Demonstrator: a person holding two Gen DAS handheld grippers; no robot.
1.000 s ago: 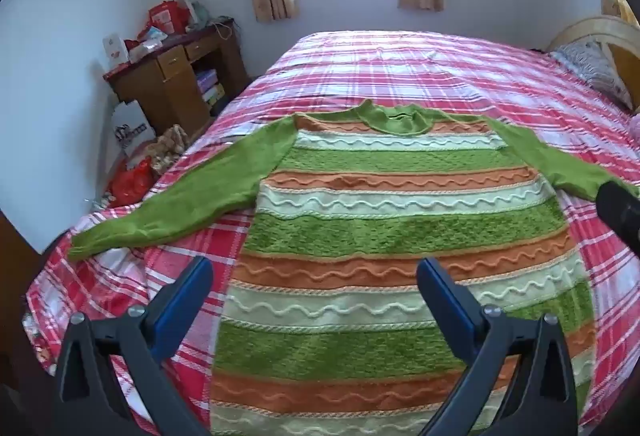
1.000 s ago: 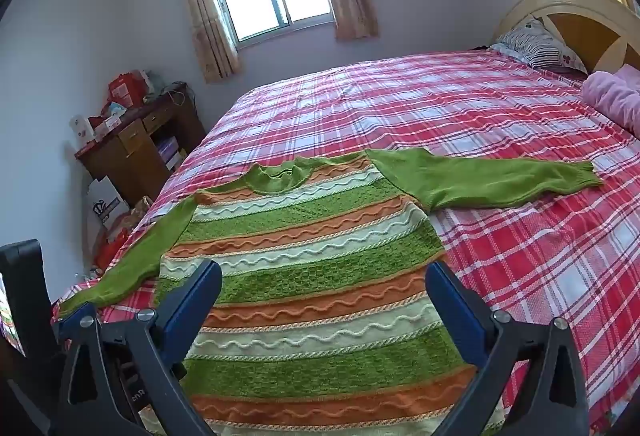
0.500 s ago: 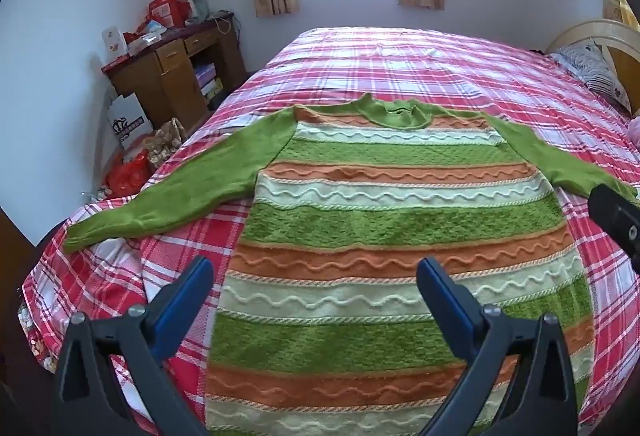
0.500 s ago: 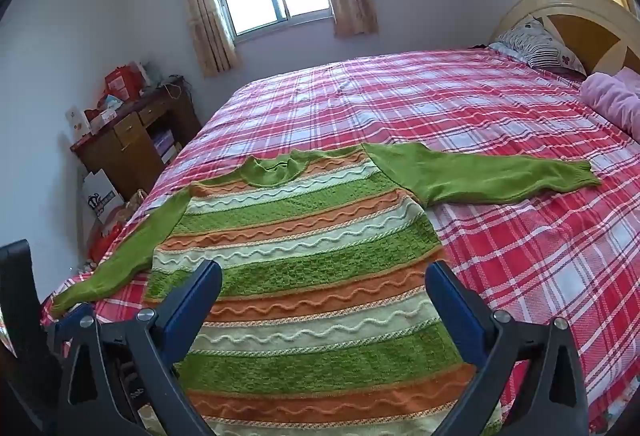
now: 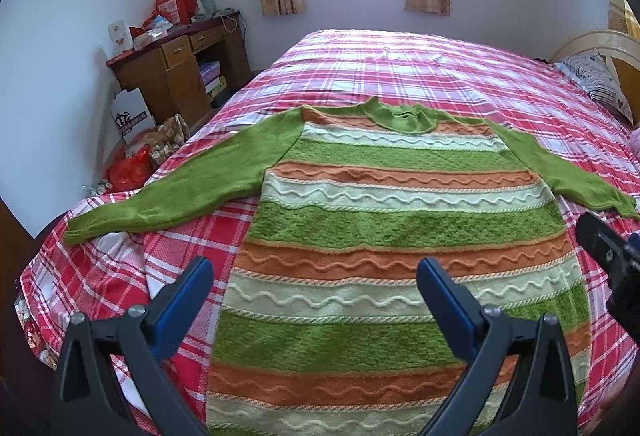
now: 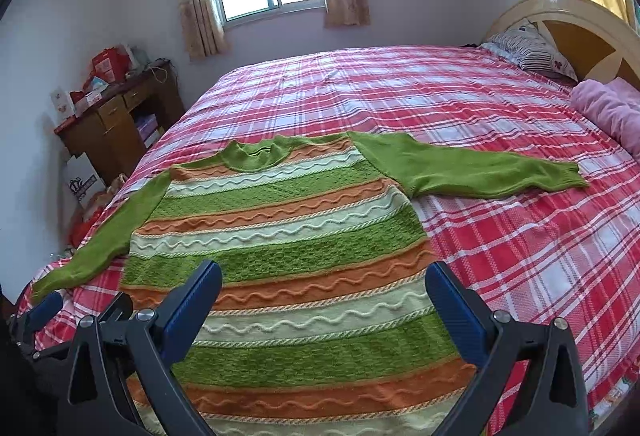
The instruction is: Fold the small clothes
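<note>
A knitted sweater (image 5: 396, 220) (image 6: 288, 236) with green, orange and cream stripes lies flat and face up on the bed, both green sleeves spread outward. Its left sleeve (image 5: 176, 192) reaches toward the bed's left edge; its right sleeve (image 6: 472, 168) stretches across the plaid cover. My left gripper (image 5: 316, 296) hovers open above the lower part of the sweater, nothing between its blue fingers. My right gripper (image 6: 324, 300) is also open over the lower body of the sweater, empty. The right gripper's black body shows at the right edge of the left wrist view.
The bed (image 6: 400, 84) carries a red and white plaid cover. A wooden desk (image 5: 176, 72) with boxes stands at the left wall, bags on the floor beside it. A striped pillow (image 6: 528, 52), a pink blanket (image 6: 608, 108) and the headboard sit at the right.
Both grippers have drawn back and risen slightly, so the sweater sits a little farther off in both views. Both stay open; the sweater has not moved.
</note>
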